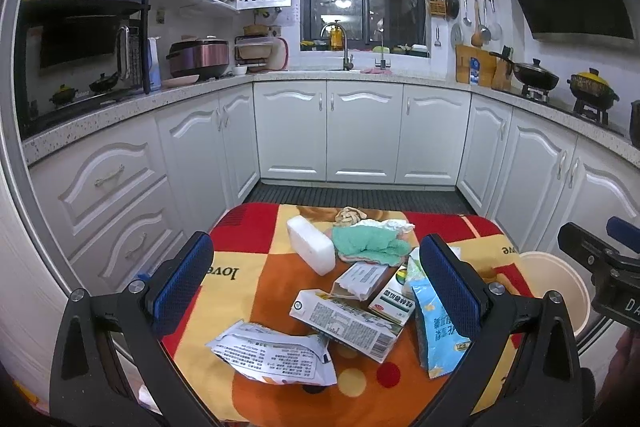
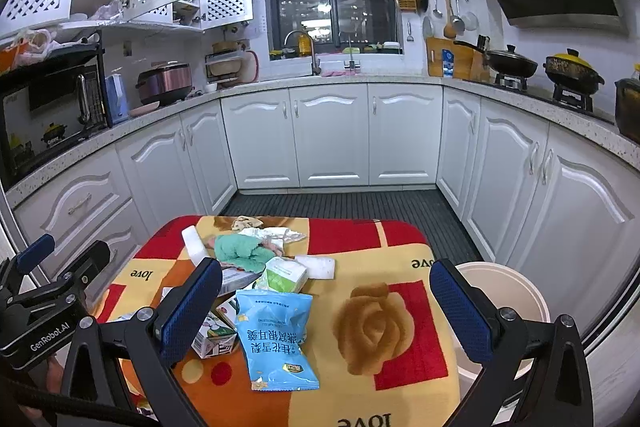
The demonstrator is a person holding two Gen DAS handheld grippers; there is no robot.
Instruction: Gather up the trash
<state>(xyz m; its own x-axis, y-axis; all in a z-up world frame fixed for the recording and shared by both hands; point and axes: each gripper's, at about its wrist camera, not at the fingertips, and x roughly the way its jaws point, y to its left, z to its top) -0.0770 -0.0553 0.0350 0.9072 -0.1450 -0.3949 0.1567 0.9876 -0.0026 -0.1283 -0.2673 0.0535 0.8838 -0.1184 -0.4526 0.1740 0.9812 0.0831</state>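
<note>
Left gripper point(image 1: 320, 279) hangs with jaws spread wide, empty, over the pile: a carton point(image 1: 346, 323) lies between them, a crumpled white wrapper point(image 1: 276, 353) nearer. Right gripper point(image 2: 326, 307) gapes too, a blue snack bag point(image 2: 276, 337) lying flat between its jaws (untouched). Cream bucket point(image 2: 520, 291) stands beside the table point(image 2: 384, 327).
</note>
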